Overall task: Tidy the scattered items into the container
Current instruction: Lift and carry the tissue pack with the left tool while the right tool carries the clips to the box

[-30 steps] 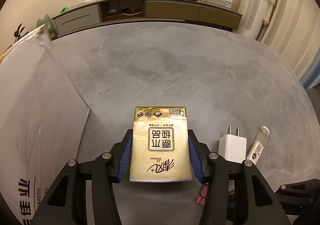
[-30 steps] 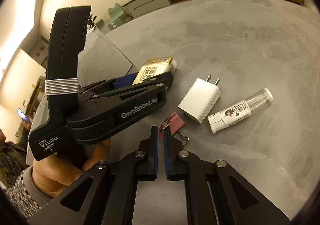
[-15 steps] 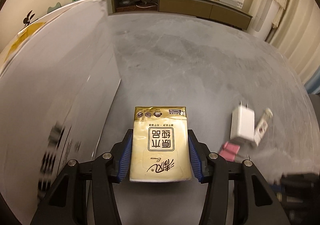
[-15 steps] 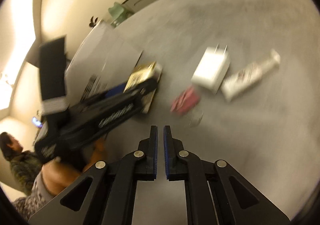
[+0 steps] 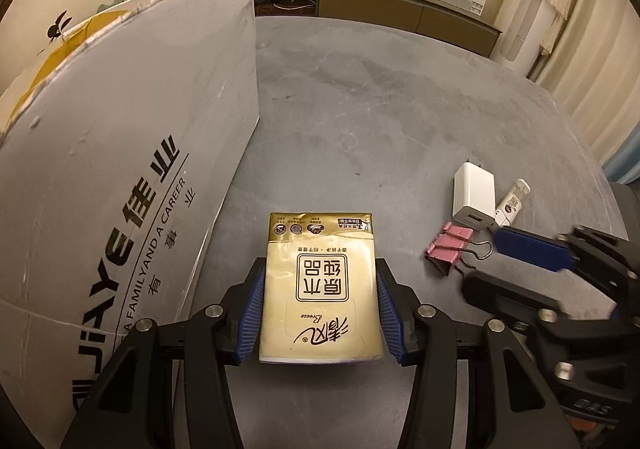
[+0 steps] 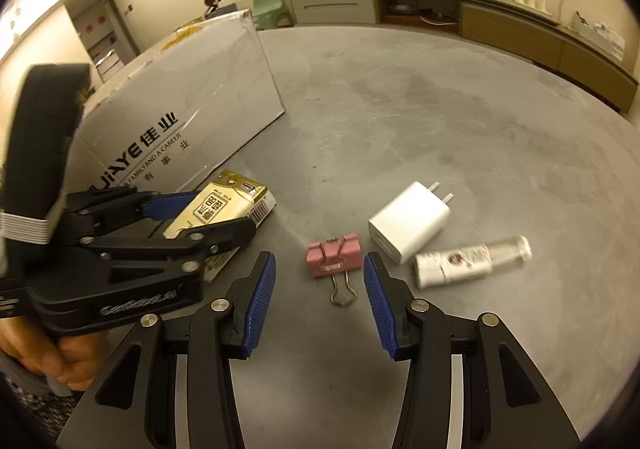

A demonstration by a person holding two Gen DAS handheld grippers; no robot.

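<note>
My left gripper (image 5: 319,273) is shut on a gold tissue pack (image 5: 320,301), held just above the grey table beside the white cardboard box (image 5: 120,169). In the right wrist view the pack (image 6: 224,205) hangs near the box (image 6: 180,101) front. My right gripper (image 6: 318,277) stands open, its blue pads on either side of a pink binder clip (image 6: 334,255) that lies on the table. A white charger (image 6: 408,223) and a small clear-capped tube (image 6: 472,261) lie just right of the clip. The left wrist view shows the right gripper (image 5: 480,261) at the clip (image 5: 452,245).
The round grey table (image 6: 440,121) stretches away behind the items. A person's hand (image 6: 60,353) grips the left tool at lower left. A long low cabinet (image 6: 500,21) with cups and fruit lines the far wall, and a green stool (image 6: 272,5) stands beyond the box.
My right gripper went from shut to open and came down around the pink binder clip. The left gripper, still holding the tissue pack, moved closer to the box.
</note>
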